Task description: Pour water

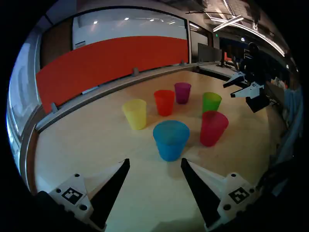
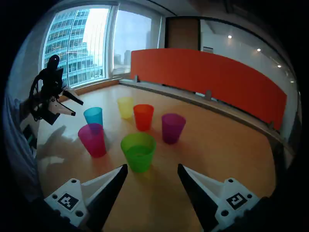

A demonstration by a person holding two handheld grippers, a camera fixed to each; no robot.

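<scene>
In the approach, both spread and empty, my left gripper [image 1: 154, 168] faces the blue cup [image 1: 171, 140], my right gripper [image 2: 151, 171] the green cup [image 2: 138, 151]; next, I judge, grasp one.

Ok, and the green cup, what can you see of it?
The translucent green plastic cup is a tapered, handleless tumbler, upright and open-topped on the pale wooden tabletop, just ahead of the open right tongs, ungripped. It may hold some liquid. Its nearest neighbour, a translucent pink plastic cup, stands apart.
</scene>
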